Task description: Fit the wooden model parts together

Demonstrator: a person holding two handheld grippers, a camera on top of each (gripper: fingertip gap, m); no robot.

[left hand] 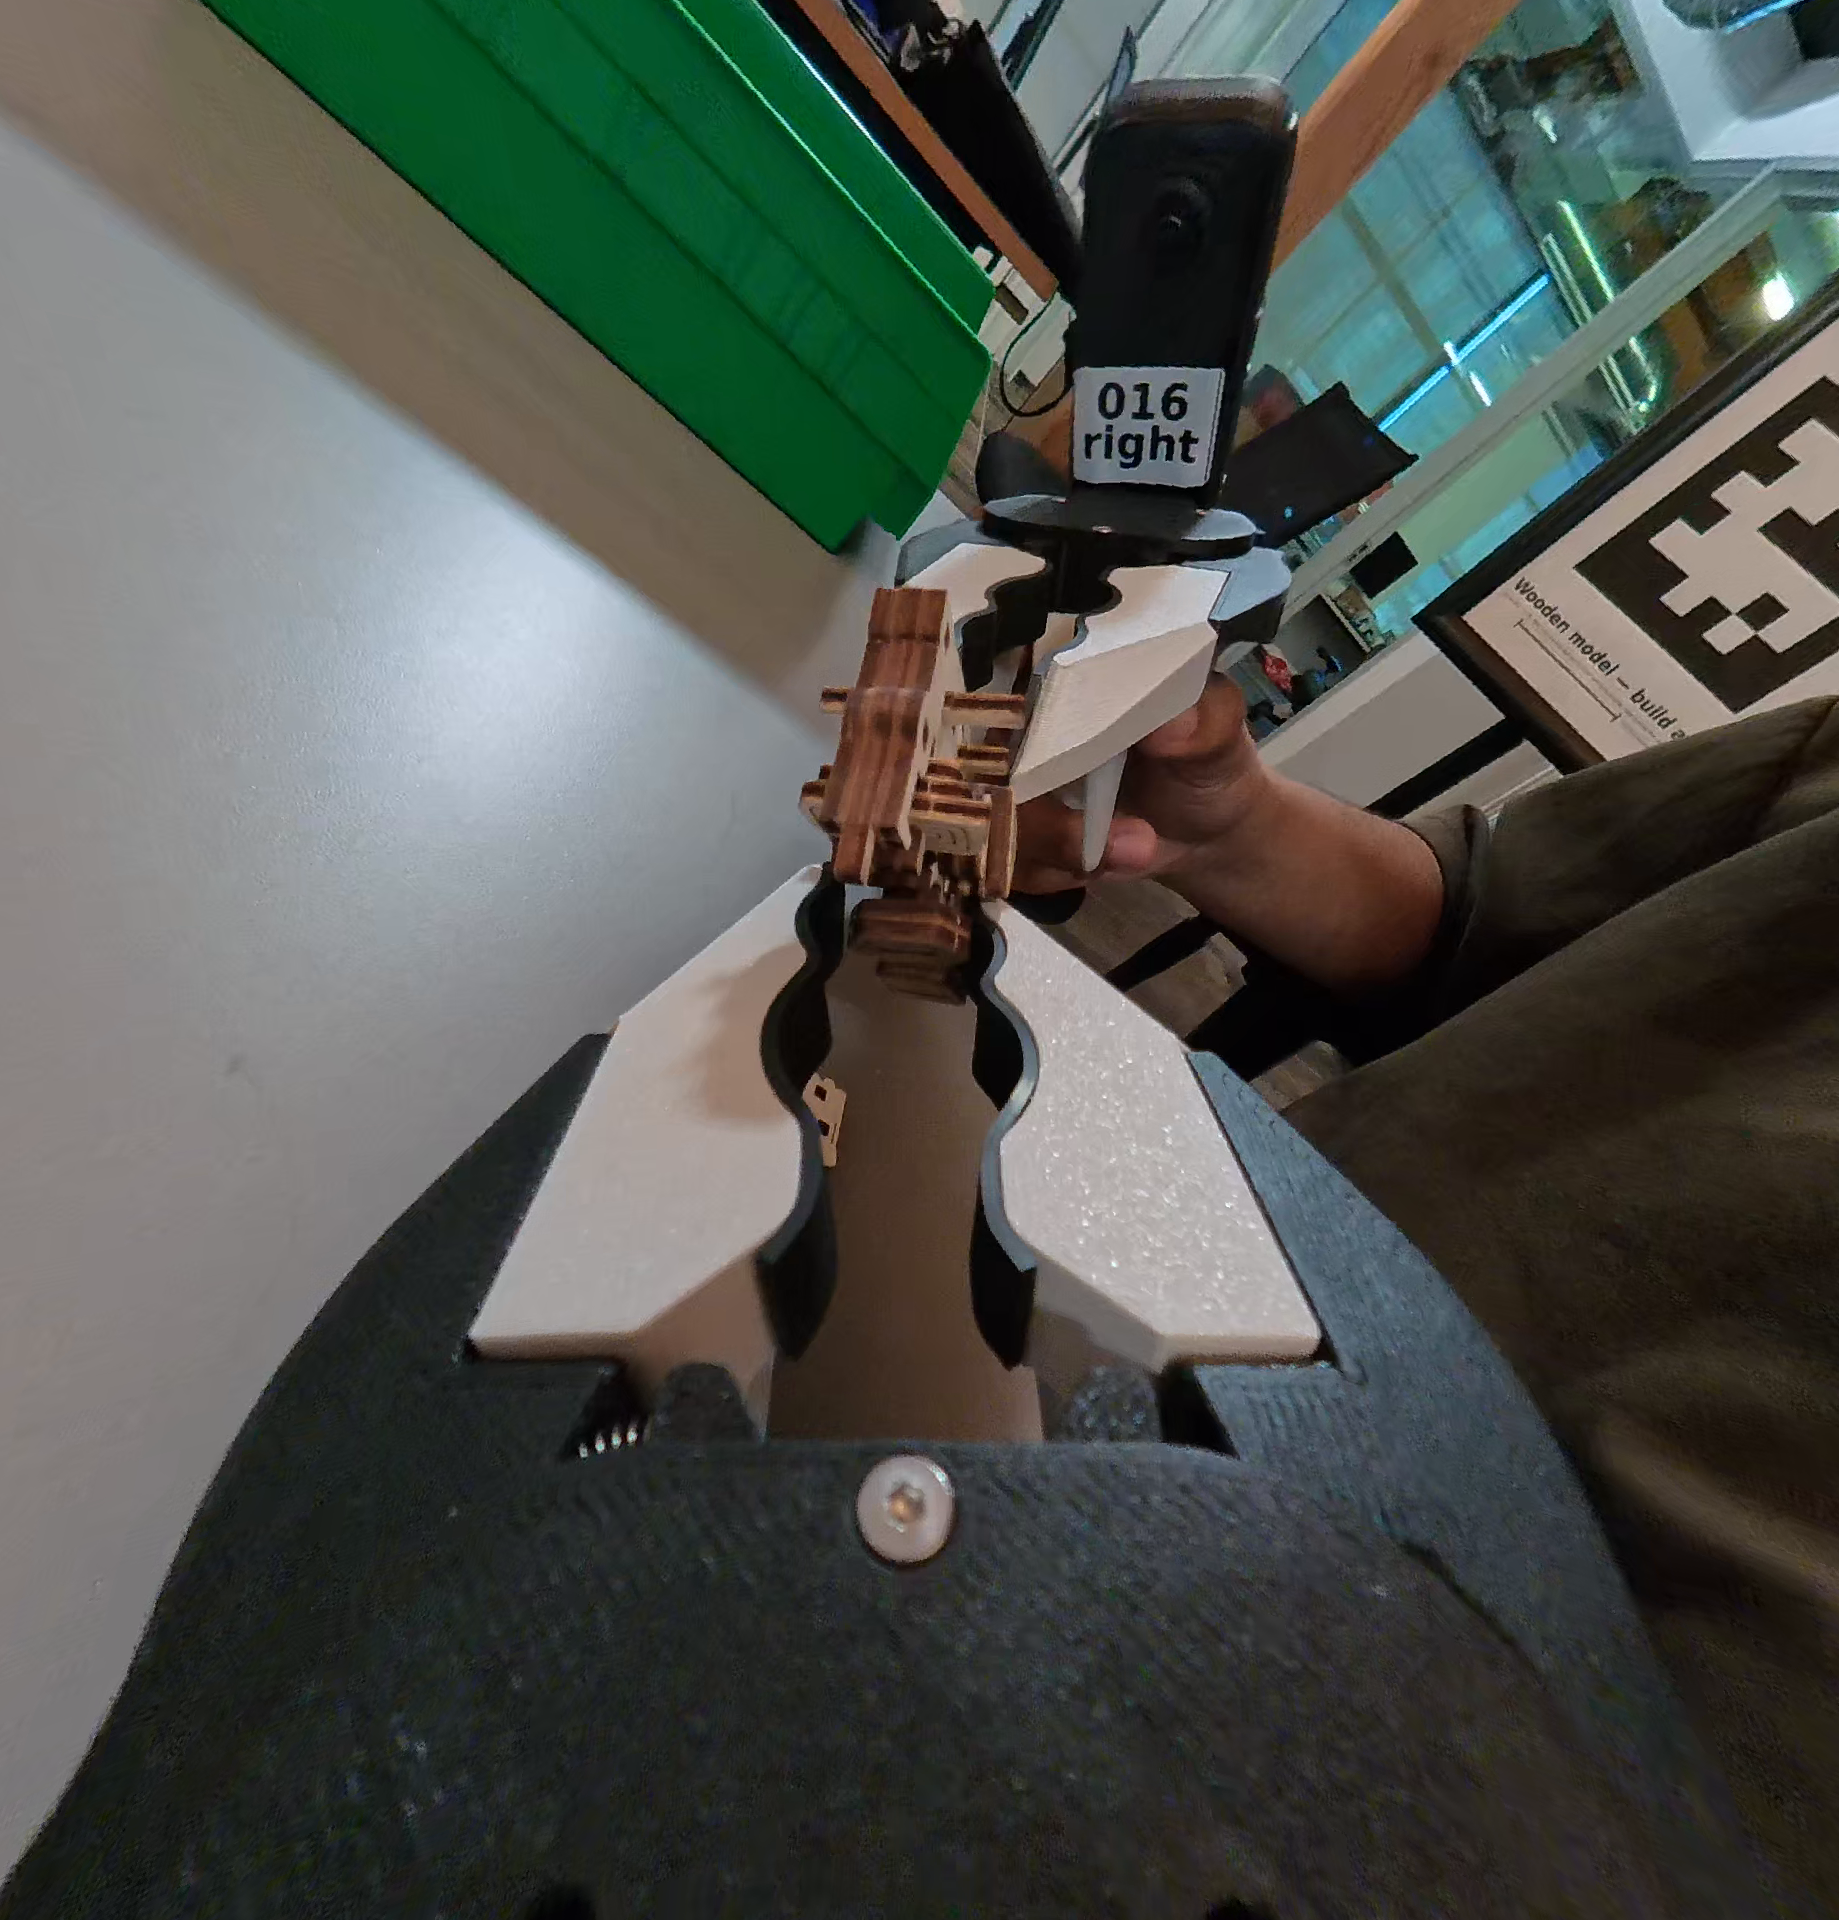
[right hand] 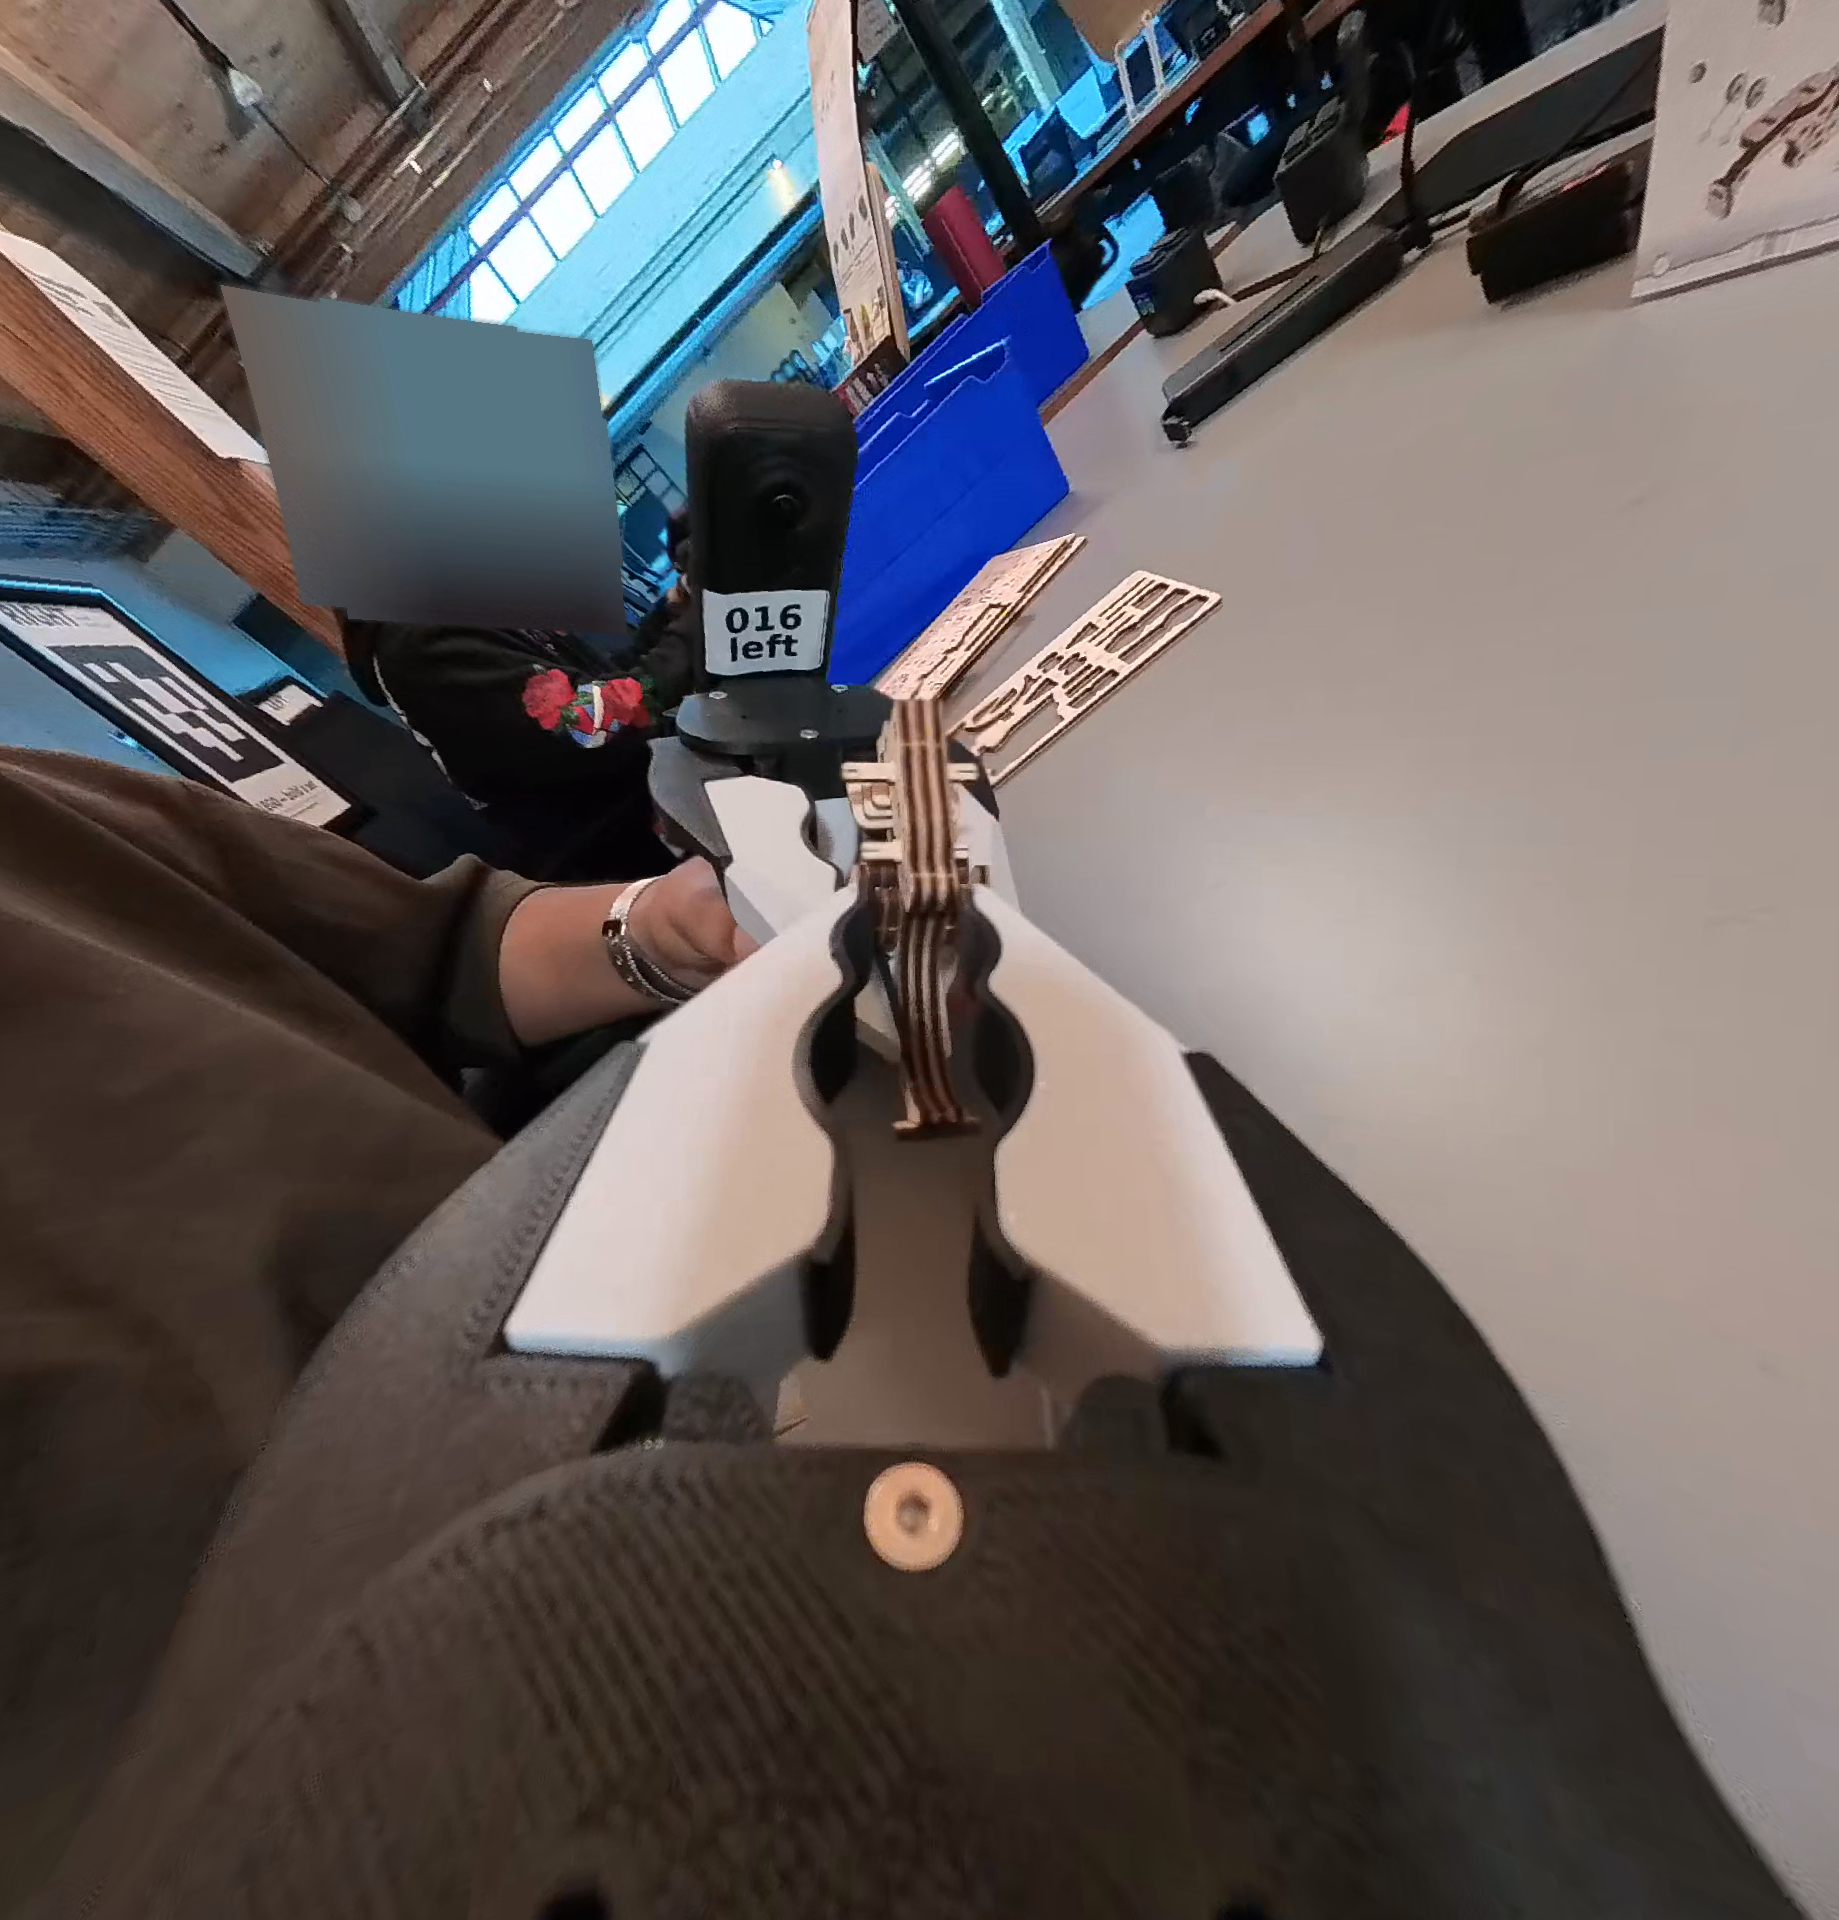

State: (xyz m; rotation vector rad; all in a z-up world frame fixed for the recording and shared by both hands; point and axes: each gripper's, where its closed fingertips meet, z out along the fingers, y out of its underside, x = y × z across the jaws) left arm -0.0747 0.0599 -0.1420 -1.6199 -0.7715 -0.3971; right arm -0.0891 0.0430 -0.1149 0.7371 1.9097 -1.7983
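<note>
Wooden model (left hand: 910,790): layered plywood, dark scorched edges striped with pale plies, small pegs and tabs projecting. Held in mid-air over grey table (right hand: 1466,831), pinched from both ends. Left gripper (left hand: 907,914) clamps its lower end; right gripper (right hand: 917,914) clamps the striped edge. White labels on both camera mounts, black print. Punched-out part sheets (right hand: 1086,655) lie beyond, beside blue bins (right hand: 956,457).

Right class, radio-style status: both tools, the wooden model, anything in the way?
Left tool shut on wooden model. Right tool shut on it too. Model held between them above the table. Nothing in the way.
</note>
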